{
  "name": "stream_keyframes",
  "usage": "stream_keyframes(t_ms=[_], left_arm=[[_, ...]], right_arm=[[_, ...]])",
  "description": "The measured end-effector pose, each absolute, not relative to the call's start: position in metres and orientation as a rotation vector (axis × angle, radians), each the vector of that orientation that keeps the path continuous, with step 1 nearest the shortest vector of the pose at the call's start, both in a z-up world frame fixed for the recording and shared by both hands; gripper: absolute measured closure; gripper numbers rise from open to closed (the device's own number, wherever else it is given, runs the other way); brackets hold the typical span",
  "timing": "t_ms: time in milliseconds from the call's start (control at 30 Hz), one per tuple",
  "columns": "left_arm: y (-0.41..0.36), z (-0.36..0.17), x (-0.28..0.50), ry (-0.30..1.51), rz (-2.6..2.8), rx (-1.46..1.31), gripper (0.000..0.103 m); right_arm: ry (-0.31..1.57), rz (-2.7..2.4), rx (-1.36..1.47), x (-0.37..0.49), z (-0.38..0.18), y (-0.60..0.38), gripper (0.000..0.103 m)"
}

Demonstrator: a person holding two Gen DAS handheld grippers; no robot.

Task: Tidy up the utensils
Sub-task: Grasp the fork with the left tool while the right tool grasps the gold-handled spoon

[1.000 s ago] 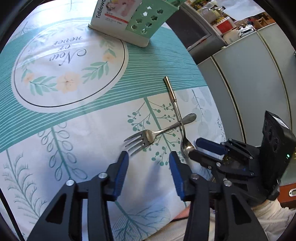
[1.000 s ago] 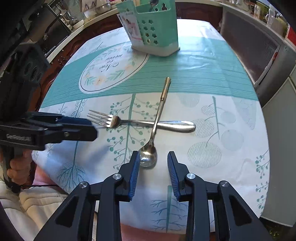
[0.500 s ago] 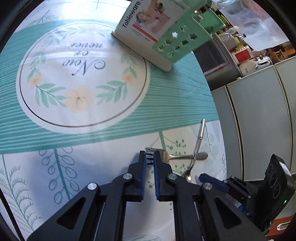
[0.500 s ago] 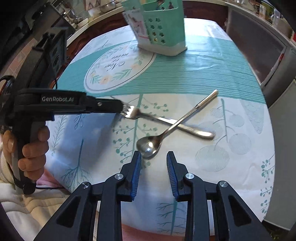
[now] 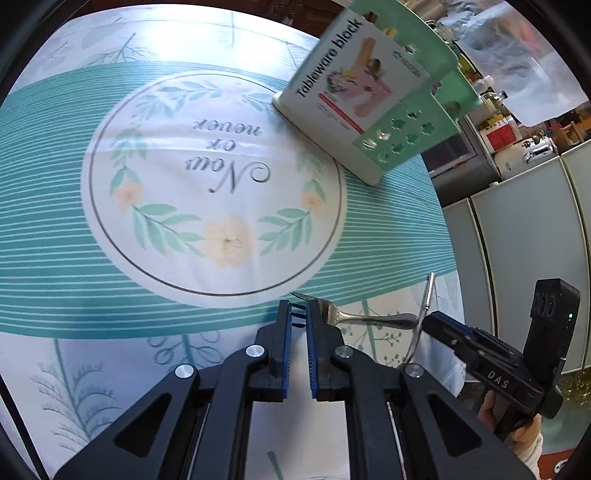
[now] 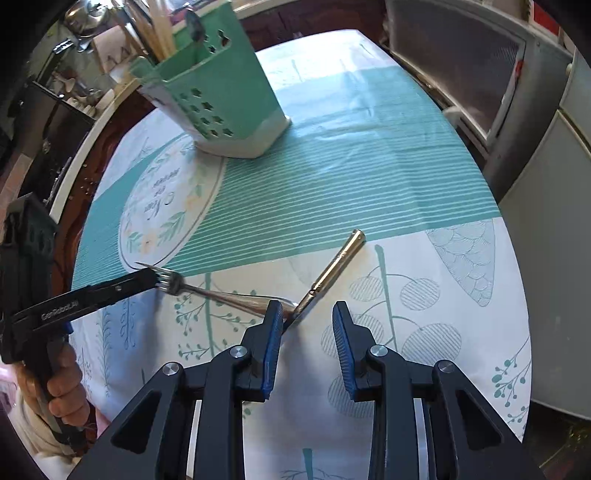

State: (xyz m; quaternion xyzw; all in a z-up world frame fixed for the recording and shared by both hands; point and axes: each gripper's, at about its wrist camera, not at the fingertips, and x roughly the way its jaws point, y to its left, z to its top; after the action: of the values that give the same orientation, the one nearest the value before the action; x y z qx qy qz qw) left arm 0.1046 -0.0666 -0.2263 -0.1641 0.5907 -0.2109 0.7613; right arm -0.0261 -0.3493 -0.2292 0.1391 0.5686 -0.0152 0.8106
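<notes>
My left gripper [image 5: 298, 312] is shut on the tines of a silver fork [image 5: 369, 317]; the fork's handle sticks out to the right. In the right wrist view the same fork [image 6: 218, 293] is held at the left, above the tablecloth. A gold-handled spoon [image 6: 334, 267] lies on the cloth; its bowl is hidden behind my right gripper's left finger. My right gripper [image 6: 304, 317] is open, with the spoon's neck at its left finger. The green utensil holder [image 6: 214, 92] stands at the far side of the table and also shows in the left wrist view [image 5: 373, 96].
The table carries a teal and white floral tablecloth [image 6: 351, 177]. Chopsticks [image 6: 159, 29] stand in the holder. Grey cabinets [image 5: 524, 236] lie past the table's right edge. A counter with kitchen items [image 6: 74, 74] lies at the far left.
My left gripper closed on the fork's tines and raised it off the cloth. The spoon turned as the fork moved. My right gripper moved forward over the spoon's bowl.
</notes>
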Motion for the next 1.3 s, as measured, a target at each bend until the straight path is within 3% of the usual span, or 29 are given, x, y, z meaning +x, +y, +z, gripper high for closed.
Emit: stream_keyframes(t_ms=[200,500,800,1200,1233,1300], left_arm=[[-0.049,-0.22,0.105,1.253,-0.431,-0.318,0.097],[-0.039,-0.223,0.104,1.236,-0.417,-0.321,0.097],[-0.033,-0.203,0.097,1.145,-0.438,-0.288,0.097],[-0.036,-0.206,0.101,1.167,-0.474,-0.335,0.097],[-0.035,-0.208,0.102,1.175,-0.468,-0.342,0.095],[-0.032,-0.213,0.103,1.193,-0.462,-0.376,0.078]], right_arm=[[1.223,-0.09,0.184,-0.005,-0.232,-0.334,0.074],[1.226,-0.121,0.023,0.007,-0.234,-0.303,0.096],[1.059,0.084,0.348,-0.018,-0.217,-0.326,0.097],[1.107,0.128,0.262,-0.011,-0.227,-0.301,0.097],[1.116,0.125,0.258,-0.01,-0.229,-0.3,0.097],[1.126,0.116,0.248,-0.01,-0.233,-0.298,0.097]])
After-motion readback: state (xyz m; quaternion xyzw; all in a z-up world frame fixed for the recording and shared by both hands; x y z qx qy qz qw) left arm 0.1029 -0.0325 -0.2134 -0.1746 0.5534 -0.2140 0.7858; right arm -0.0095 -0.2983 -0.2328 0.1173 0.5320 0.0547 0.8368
